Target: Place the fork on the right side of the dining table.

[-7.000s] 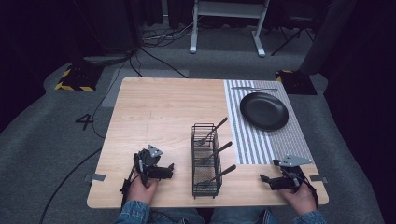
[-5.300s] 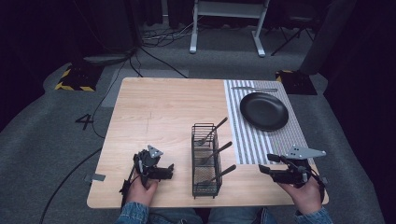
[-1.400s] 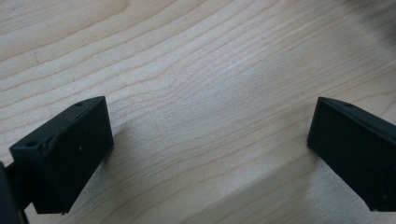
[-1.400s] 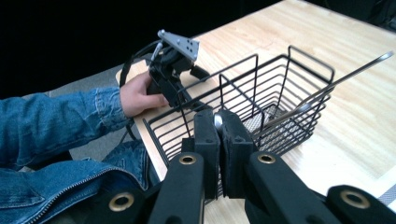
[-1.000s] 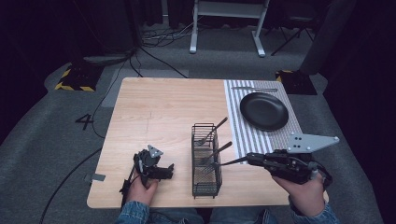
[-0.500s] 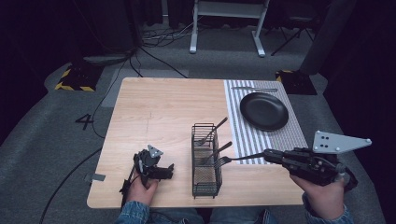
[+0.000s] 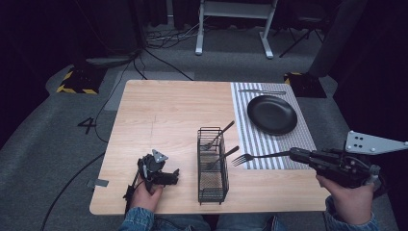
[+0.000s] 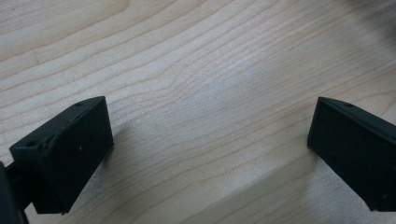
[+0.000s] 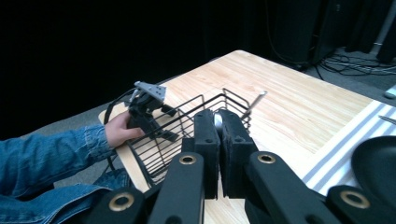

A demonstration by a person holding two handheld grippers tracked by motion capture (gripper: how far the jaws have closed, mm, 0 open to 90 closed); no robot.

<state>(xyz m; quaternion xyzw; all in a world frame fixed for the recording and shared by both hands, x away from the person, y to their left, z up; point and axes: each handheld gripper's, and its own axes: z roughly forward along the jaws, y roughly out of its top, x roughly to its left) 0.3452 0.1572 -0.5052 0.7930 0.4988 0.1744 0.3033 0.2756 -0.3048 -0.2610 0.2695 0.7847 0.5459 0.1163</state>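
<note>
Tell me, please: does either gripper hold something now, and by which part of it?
The right gripper holds a fork by the end of its handle, tines toward the wire basket. The left gripper is open, holding nothing.

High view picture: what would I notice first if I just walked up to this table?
Probably the fork held out flat in the right gripper, just right of the black wire basket at the table's front. Next, the black plate on the striped mat at the far right. The left gripper rests on the bare wood, jaws apart.
</note>
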